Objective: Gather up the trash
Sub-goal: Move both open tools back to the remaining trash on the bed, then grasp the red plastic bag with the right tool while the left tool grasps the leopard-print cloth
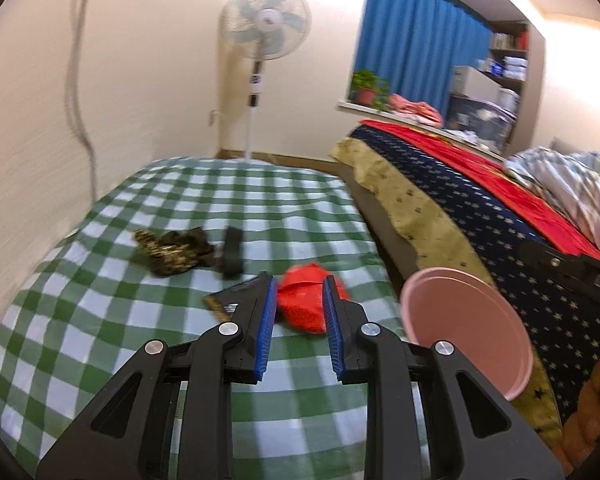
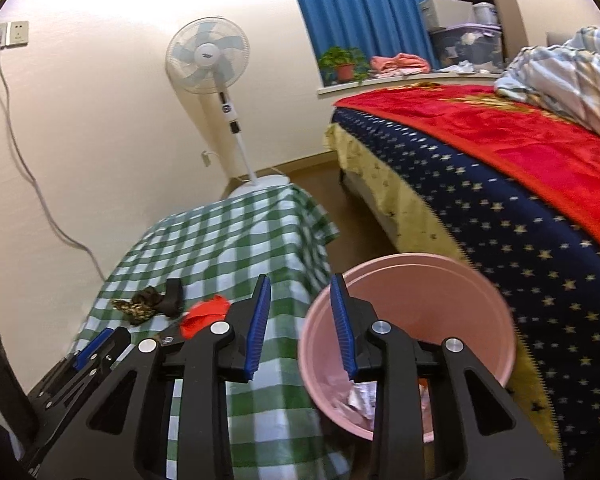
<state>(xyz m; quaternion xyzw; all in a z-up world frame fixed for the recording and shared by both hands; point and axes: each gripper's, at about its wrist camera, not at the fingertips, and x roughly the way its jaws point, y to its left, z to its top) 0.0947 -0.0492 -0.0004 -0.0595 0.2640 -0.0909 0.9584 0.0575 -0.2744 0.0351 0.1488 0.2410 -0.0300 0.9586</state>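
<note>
Crumpled red trash (image 1: 304, 304) lies on the green-checked cloth (image 1: 180, 360), just beyond my left gripper (image 1: 300, 280), which is open with nothing between its blue pads. A dark flat wrapper (image 1: 226, 300) lies by its left finger. Farther off sit a crumpled dark patterned wrapper (image 1: 172, 250) and a black object (image 1: 232, 254). The pink bin (image 2: 408, 320) stands off the table's right side and has trash in its bottom. My right gripper (image 2: 300, 280) is open and empty, its right finger over the bin's near rim. The left gripper (image 2: 96, 348) shows at lower left there.
A bed with a star-patterned blanket (image 2: 520, 220) and red cover (image 2: 520, 132) stands right of the bin. A standing fan (image 2: 208, 56) is behind the table, with a cable (image 2: 20, 160) down the wall on the left. A person's hand (image 1: 596, 392) holds the right gripper.
</note>
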